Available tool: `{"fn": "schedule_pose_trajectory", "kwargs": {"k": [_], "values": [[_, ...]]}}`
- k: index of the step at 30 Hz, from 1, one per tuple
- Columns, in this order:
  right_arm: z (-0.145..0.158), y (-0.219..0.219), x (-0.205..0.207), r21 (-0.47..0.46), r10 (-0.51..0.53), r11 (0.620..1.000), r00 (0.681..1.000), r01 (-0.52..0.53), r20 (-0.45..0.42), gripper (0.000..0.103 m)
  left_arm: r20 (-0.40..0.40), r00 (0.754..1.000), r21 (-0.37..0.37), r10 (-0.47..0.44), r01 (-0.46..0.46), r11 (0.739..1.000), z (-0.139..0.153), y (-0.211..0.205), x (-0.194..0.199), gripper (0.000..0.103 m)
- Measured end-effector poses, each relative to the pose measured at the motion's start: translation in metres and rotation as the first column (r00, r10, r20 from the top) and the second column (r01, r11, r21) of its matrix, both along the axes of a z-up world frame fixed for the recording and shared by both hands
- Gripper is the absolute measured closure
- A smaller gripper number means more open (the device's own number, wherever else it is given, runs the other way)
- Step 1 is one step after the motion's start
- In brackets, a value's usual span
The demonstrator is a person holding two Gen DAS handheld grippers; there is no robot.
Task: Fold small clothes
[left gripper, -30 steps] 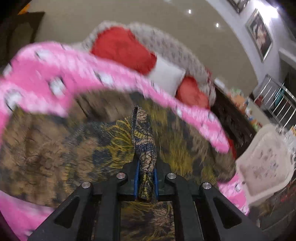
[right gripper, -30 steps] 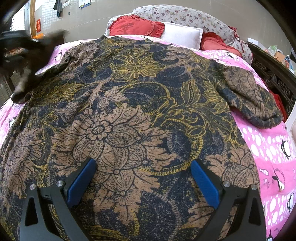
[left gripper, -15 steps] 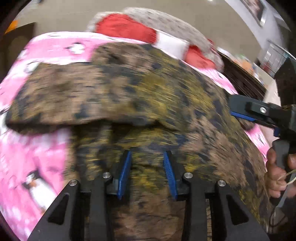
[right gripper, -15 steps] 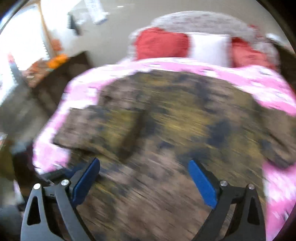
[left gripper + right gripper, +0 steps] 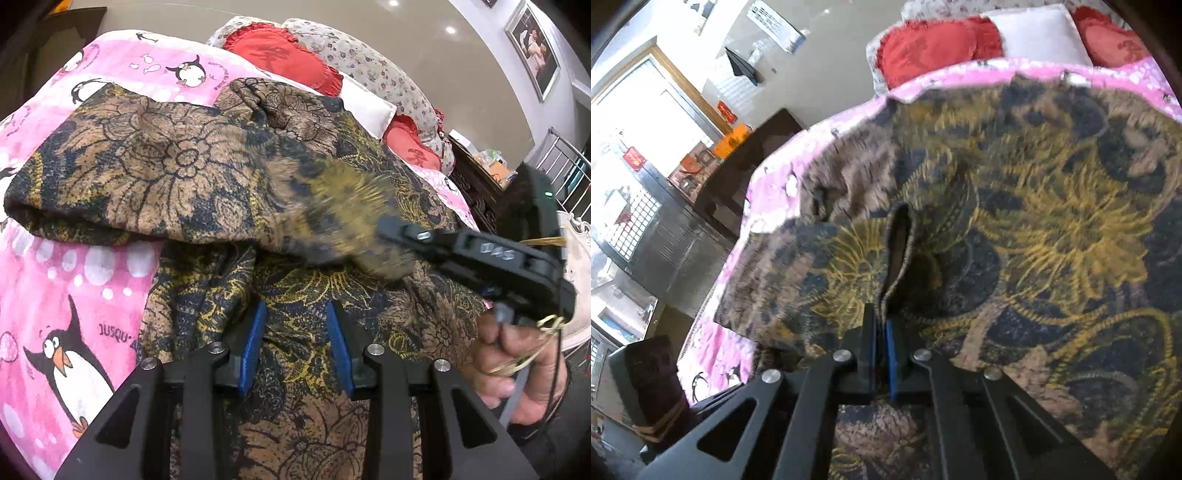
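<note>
pink bedspread (image 5: 55, 280), right hand-held gripper (image 5: 881, 325) pinching garment (image 5: 1052, 221)

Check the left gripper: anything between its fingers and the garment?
Nothing visible. The left gripper sits right over the garment, fingers apart with only patterned cloth showing between them. The right gripper is off to the side, shut on a fold of the same garment, not in the way.
</note>
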State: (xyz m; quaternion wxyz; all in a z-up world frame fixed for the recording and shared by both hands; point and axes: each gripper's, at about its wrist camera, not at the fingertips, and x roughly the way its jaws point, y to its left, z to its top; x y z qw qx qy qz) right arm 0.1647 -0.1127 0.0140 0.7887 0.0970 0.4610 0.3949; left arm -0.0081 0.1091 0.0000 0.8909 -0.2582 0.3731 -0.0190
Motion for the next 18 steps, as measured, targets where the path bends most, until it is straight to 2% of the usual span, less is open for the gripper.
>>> {"fn": "schedule_pose_trajectory", "kwargs": {"k": [5,9,14,18], "values": [[0.033,-0.05,0.005,-0.016,-0.06,0.998,0.997,0.06,0.044,0.099,-0.002,1.0,0.008,0.0,0.0,1.0,0.0,-0.001,0.001,0.088],[0.049,-0.116,0.02,-0.101,-0.136,0.985,0.989,0.141,0.057,0.099,-0.003,1.0,0.011,0.0,0.0,1.0,0.0,-0.001,0.001,0.088],[0.049,-0.185,0.03,-0.193,-0.215,0.955,0.975,0.223,0.063,0.099,-0.003,1.0,0.008,0.0,0.0,1.0,0.0,0.0,0.001,0.088],[0.043,-0.2,0.028,-0.231,-0.251,0.938,0.966,0.258,0.062,0.099,-0.003,1.0,0.004,0.0,0.0,1.0,0.0,0.0,0.001,0.088]]}}
